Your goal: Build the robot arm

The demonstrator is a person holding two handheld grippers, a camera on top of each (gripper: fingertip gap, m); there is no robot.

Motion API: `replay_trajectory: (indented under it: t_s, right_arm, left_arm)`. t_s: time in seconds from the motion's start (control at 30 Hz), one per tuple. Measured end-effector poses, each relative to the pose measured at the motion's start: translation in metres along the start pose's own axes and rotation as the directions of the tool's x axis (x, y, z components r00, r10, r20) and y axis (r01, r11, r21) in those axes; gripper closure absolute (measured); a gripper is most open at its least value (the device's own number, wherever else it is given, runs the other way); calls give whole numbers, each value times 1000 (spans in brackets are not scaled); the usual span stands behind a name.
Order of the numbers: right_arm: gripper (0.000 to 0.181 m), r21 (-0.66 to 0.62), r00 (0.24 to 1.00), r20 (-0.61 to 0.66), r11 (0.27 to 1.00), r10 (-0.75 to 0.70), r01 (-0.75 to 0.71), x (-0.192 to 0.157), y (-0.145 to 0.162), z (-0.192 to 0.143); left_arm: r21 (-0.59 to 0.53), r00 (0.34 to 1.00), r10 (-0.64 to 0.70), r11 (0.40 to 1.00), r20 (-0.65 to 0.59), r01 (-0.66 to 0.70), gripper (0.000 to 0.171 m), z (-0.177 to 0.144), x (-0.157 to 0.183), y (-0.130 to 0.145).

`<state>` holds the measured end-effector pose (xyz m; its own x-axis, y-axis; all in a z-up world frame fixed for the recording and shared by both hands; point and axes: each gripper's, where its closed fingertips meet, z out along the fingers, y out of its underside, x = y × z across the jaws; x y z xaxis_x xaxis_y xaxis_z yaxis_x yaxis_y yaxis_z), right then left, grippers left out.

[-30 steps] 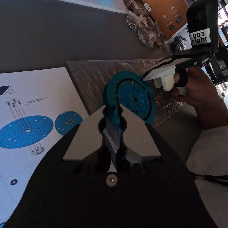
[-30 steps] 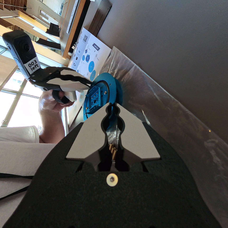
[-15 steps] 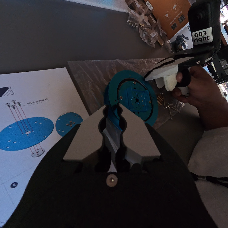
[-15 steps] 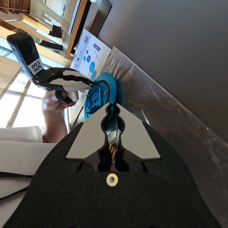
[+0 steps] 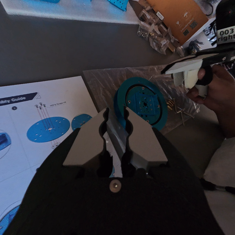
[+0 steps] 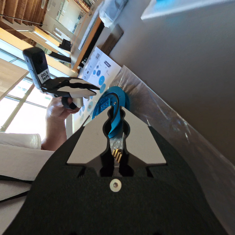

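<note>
A blue round turntable assembly [image 5: 141,104] with a square bracket on top lies on a clear plastic sheet [image 5: 108,82]. My left gripper [image 5: 116,108] is drawn back just short of its left rim, fingers slightly parted and holding nothing. My right gripper [image 6: 116,106] is also slightly parted and empty; the disc [image 6: 115,92] shows through its gap. In the left wrist view the right gripper [image 5: 163,72] hovers off the disc's upper right rim. In the right wrist view the left gripper [image 6: 97,91] hangs above the disc.
Brass standoffs [image 5: 169,104] and loose screws [image 5: 183,113] lie on the plastic right of the disc. A printed instruction sheet [image 5: 38,120] lies to the left. Small hardware bags [image 5: 155,31], a cardboard box [image 5: 178,16] and blue plates [image 5: 118,3] sit at the back. One gripper's finger ends stand about 12 cm off the other's.
Both grippers have let go of the blue disc's rim and drawn back and up. The disc now rests on the plastic sheet.
</note>
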<state>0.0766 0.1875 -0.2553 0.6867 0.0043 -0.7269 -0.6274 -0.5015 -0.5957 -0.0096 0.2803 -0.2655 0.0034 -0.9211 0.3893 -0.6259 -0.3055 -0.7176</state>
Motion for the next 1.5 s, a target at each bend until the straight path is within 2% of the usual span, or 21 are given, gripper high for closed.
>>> replay_trajectory:
  t_s: [0.17, 0.23, 0.3, 0.37, 0.43, 0.57, 0.67, 0.73, 0.8, 0.87, 0.97, 1.07, 1.13, 1.2, 1.3, 1.37, 1.4, 1.5]
  right_arm:
    - [174, 87, 978, -56, 975, -200, 204, -11, -18, -26]
    - [167, 53, 960, -80, 961, -267, 271, -10, -10, -27]
    - [148, -17, 962, -26, 962, -273, 273, -14, 4, -21]
    - [144, -22, 969, 54, 970, -240, 241, -26, 7, -17]
    - [146, 13, 958, 88, 962, -273, 273, -37, 3, -18]
    - [147, -3, 875, -40, 876, -482, 482, -32, 3, -17]
    - [139, -52, 782, -97, 787, -616, 614, -33, 9, -13]
    - [129, -96, 746, -103, 754, -657, 650, -33, 16, -10]
    - [121, -151, 738, -98, 743, -667, 652, -31, 25, -9]
    - [121, -186, 745, -96, 747, -660, 638, -33, 32, -15]
    - [137, -172, 754, -88, 755, -651, 632, -39, 50, -34]
    - [149, -271, 748, -68, 734, -660, 623, -32, 79, -57]
    - [150, -329, 763, -10, 723, -646, 608, -30, 95, -68]
    - [152, -374, 778, 25, 716, -628, 590, -25, 98, -71]
    - [158, -362, 770, 94, 699, -631, 617, -33, 79, -53]
    - [153, -351, 728, 166, 650, -665, 674, -43, 65, -30]
    - [143, -349, 707, 220, 622, -672, 701, -46, 62, -20]
    - [99, -394, 642, 290, 523, -710, 756, -28, 50, 6]
  left_arm:
    - [108, 993, 102, 988, 60, -108, 149, -33, 12, 2]
    - [131, 991, 113, 984, 77, -123, 149, -45, 19, 13]
    - [156, 989, 122, 979, 84, -134, 148, -56, 28, 25]
    - [169, 987, 134, 975, 94, -148, 147, -64, 36, 39]
    - [184, 979, 161, 966, 126, -182, 147, -76, 43, 51]
    - [201, 955, 240, 941, 177, -273, 147, -105, 64, 76]
    - [221, 932, 282, 917, 227, -332, 146, -127, 77, 94]
    - [261, 921, 290, 897, 260, -356, 146, -139, 83, 101]
    - [303, 933, 268, 892, 238, -334, 146, -145, 92, 111]
    - [313, 950, 249, 902, 188, -298, 147, -144, 102, 124]
    - [277, 932, 271, 901, 241, -334, 146, -145, 103, 130]
    - [278, 923, 284, 894, 259, -353, 146, -144, 109, 136]
    - [278, 935, 260, 905, 242, -323, 146, -139, 110, 140]
    - [282, 954, 206, 922, 218, -264, 147, -131, 107, 139]
    - [305, 977, 109, 939, 181, -161, 148, -117, 95, 123]
    - [306, 982, 108, 940, 158, -152, 146, -104, 88, 103]
    - [299, 979, 137, 938, 154, -178, 143, -94, 86, 94]
    - [203, 960, 193, 951, 201, -234, 118, -60, 74, 81]
